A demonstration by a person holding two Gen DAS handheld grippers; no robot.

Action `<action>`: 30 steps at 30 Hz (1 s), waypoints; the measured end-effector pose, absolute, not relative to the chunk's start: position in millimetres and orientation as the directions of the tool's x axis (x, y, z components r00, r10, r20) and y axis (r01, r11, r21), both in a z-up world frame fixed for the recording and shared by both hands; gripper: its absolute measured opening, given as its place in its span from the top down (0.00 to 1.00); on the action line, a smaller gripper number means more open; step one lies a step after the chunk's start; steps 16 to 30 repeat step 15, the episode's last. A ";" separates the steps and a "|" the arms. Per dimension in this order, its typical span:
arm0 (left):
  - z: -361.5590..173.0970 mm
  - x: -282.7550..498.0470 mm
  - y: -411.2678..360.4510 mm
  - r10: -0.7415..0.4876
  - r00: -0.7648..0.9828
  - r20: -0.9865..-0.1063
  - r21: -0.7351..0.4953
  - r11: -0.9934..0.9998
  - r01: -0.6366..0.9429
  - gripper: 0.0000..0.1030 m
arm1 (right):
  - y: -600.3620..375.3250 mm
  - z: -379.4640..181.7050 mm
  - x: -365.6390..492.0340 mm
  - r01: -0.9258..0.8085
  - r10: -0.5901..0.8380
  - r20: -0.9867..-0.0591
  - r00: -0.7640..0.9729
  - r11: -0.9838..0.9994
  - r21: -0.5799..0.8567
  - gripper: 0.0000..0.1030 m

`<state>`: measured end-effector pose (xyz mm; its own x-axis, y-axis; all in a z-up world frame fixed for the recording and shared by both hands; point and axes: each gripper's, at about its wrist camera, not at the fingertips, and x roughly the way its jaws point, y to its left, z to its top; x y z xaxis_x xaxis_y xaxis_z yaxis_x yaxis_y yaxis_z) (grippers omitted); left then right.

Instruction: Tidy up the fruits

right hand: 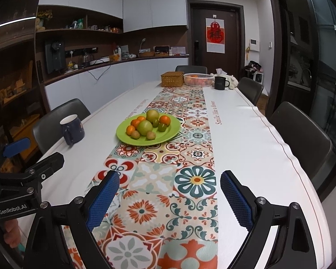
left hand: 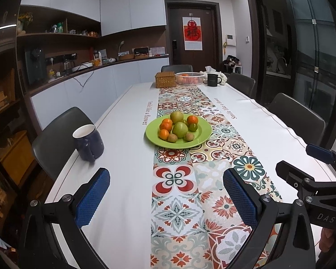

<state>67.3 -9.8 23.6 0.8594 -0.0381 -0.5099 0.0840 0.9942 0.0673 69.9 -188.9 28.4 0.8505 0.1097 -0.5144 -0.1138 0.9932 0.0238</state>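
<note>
Both claws hover low over the near end of the table, side by side: the left gripper (left hand: 166, 192) has its blue-padded fingers spread wide with nothing between them, and the right gripper (right hand: 170, 194) stands just the same, wide apart and empty, each showing at the edge of the other's view. Under them runs the patterned tile-print runner (right hand: 154, 174) down the middle of the white tablecloth (right hand: 246, 139), and out ahead on that runner sits the green plate (left hand: 199, 137), well clear of either claw. Heaped on it are the fruits: two large green ones (left hand: 179, 129), several small oranges (left hand: 164, 133), a small round green one (left hand: 193, 127) and a couple of little brownish ones (left hand: 172, 138), all bunched together in the middle of the plate, none loose on the cloth that I can see. A dark blue mug (left hand: 88, 142) stands to the left of the plate near the table edge. Far down the table there's a woven box (left hand: 165, 79), a white wire basket (left hand: 189, 77) with something orange in it, and a black mug (left hand: 213, 80). So how far along? This fits both ends of the job: either a mixed pile waiting to be sorted or moved, or fruit already gathered onto the plate with the hands drawn back, and the picture alone doesn't settle which
</note>
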 end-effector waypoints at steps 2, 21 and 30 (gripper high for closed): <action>22.9 67.1 -9.7 -0.036 0.859 -0.511 0.067 0.994 0.082 0.00 | -188.3 28.1 69.7 -0.114 0.109 -0.515 0.850 0.993 0.023 0.11; 19.9 66.9 -11.6 -0.025 0.856 -0.517 0.072 0.995 0.072 0.00 | -191.0 23.8 68.6 -0.109 0.108 -0.524 0.845 0.994 0.030 0.11; 19.9 66.9 -11.6 -0.025 0.856 -0.517 0.072 0.995 0.072 0.00 | -191.0 23.8 68.6 -0.109 0.108 -0.524 0.845 0.994 0.030 0.11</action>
